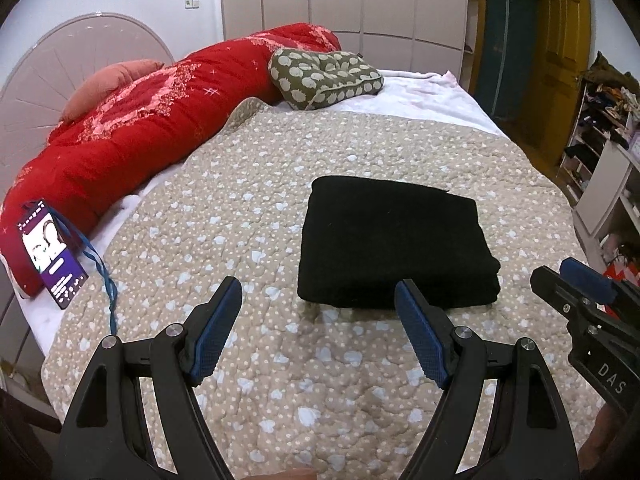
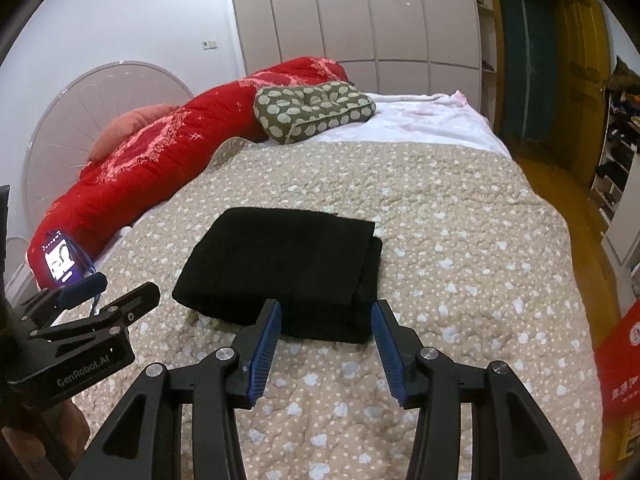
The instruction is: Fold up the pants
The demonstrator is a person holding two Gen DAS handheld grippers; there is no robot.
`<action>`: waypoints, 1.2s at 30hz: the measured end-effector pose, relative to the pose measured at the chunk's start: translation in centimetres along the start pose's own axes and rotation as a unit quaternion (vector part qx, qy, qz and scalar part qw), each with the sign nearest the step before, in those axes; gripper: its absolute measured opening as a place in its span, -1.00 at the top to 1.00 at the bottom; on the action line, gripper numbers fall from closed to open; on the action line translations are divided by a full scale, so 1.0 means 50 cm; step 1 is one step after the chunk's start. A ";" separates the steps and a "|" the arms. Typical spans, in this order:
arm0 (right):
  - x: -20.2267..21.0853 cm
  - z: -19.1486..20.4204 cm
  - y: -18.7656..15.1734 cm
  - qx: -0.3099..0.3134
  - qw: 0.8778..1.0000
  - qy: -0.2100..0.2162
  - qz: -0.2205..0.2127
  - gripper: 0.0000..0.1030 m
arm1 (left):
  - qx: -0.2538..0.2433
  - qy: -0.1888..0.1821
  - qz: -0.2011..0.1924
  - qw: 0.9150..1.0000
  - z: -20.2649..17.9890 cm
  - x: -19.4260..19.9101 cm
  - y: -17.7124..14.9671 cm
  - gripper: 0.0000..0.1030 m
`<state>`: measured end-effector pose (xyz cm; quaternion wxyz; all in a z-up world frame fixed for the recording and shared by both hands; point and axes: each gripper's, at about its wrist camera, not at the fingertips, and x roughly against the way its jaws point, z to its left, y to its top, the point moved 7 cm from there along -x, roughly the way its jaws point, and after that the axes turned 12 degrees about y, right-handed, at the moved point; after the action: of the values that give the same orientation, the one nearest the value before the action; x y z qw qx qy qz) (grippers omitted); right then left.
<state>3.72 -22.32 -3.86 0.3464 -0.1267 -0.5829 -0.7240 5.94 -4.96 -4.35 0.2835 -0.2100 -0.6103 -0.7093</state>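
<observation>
1. The left tool [image 1: 318, 300] is spread wide and holds nothing, poised above the quilt [image 1: 280, 360] just short of the near edge of the pants [image 1: 392, 240].
2. The right tool [image 2: 326, 318] is also wide apart and empty, its blue pads [image 2: 266, 344] framing the near edge of the pants [image 2: 280, 264] without clearly touching it.
3. The pants lie on the bed as a compact black rectangle, layers stacked.
4. To my eye the folding looks finished, or nearly; what remains would be a last smoothing or squaring of the stack, calling for a light touch so the layers don't slip.
5. The right view shows the stepped layers at the bundle's right edge, which the left view shows less plainly.
6. Beyond, a phone [image 1: 50, 248] leans on the red duvet [image 1: 140, 128], with a patterned cushion [image 1: 324, 76] farther off.
</observation>
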 end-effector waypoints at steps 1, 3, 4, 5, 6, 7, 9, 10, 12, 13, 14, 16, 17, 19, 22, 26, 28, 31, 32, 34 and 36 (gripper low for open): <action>0.003 0.001 0.002 0.002 1.000 -0.001 -0.002 0.11 | 0.000 -0.001 0.000 1.000 -0.001 0.002 0.000 -0.55; 0.006 0.001 0.004 0.001 1.000 0.000 -0.003 0.11 | -0.002 -0.002 0.000 1.000 -0.003 0.003 0.001 -0.55; 0.006 0.000 0.005 0.000 1.000 0.000 -0.003 0.11 | -0.003 -0.002 -0.001 1.000 -0.003 0.004 0.002 -0.56; 0.005 0.000 0.006 -0.001 1.000 0.000 -0.003 0.11 | -0.003 -0.002 -0.001 1.000 -0.003 0.004 0.001 -0.56; 0.005 -0.001 0.006 -0.001 1.000 0.000 -0.002 0.11 | -0.003 -0.002 -0.002 1.000 -0.003 0.006 0.002 -0.55; 0.004 -0.001 0.005 -0.002 1.000 0.000 -0.001 0.11 | -0.002 -0.003 -0.003 1.000 -0.002 0.007 0.004 -0.55; 0.002 0.002 0.005 -0.001 1.000 0.001 -0.001 0.10 | 0.000 -0.003 -0.003 1.000 -0.001 0.007 0.004 -0.55; 0.001 0.002 0.004 -0.001 1.000 0.002 0.000 0.10 | 0.001 -0.004 -0.002 1.000 -0.001 0.006 0.003 -0.55; -0.001 0.003 0.002 -0.002 1.000 0.002 0.001 0.10 | 0.000 -0.005 0.000 1.000 -0.001 0.004 0.002 -0.55; -0.002 0.003 0.000 -0.002 1.000 0.003 0.001 0.10 | -0.001 -0.003 0.000 1.000 -0.002 0.003 0.001 -0.55; -0.003 0.002 0.000 -0.003 1.000 0.003 0.002 0.10 | -0.001 -0.003 0.000 1.000 -0.002 0.002 0.001 -0.55; -0.005 0.002 -0.002 -0.005 1.000 0.002 0.003 0.10 | -0.002 -0.002 0.001 1.000 -0.003 0.001 0.000 -0.55; -0.005 0.001 -0.003 -0.006 1.000 0.001 0.003 0.10 | -0.002 -0.001 0.001 1.000 -0.003 -0.001 0.000 -0.55; -0.007 -0.001 -0.003 -0.007 1.000 0.002 0.003 0.10 | -0.003 0.000 0.002 1.000 -0.004 -0.003 -0.001 -0.56; -0.009 -0.003 -0.005 -0.009 1.000 0.002 0.004 0.10 | -0.004 0.001 0.002 1.000 -0.003 -0.005 -0.002 -0.56; -0.015 -0.001 -0.005 -0.009 1.000 0.004 0.007 0.10 | -0.005 0.002 0.003 1.000 -0.003 -0.010 -0.005 -0.55; -0.018 0.001 -0.007 -0.008 1.000 0.005 0.009 0.10 | -0.004 0.002 0.003 1.000 -0.004 -0.011 -0.005 -0.56; -0.022 0.003 -0.009 -0.007 1.000 0.005 0.012 0.10 | -0.004 0.003 0.004 1.000 -0.003 -0.015 -0.007 -0.55; -0.023 0.002 -0.009 -0.007 1.000 0.005 0.012 0.10 | -0.004 0.002 0.004 1.000 -0.003 -0.014 -0.007 -0.55; -0.023 0.002 -0.008 -0.007 1.000 0.006 0.011 0.10 | -0.005 0.002 0.005 1.000 -0.003 -0.016 -0.007 -0.55; -0.024 0.002 -0.009 -0.010 1.000 0.006 0.010 0.10 | -0.006 0.003 0.005 1.000 -0.002 -0.019 -0.009 -0.55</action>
<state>4.32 -21.75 -4.88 0.3560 -0.1316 -0.5724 -0.7268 6.38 -4.86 -5.32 0.2874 -0.2128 -0.6042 -0.7121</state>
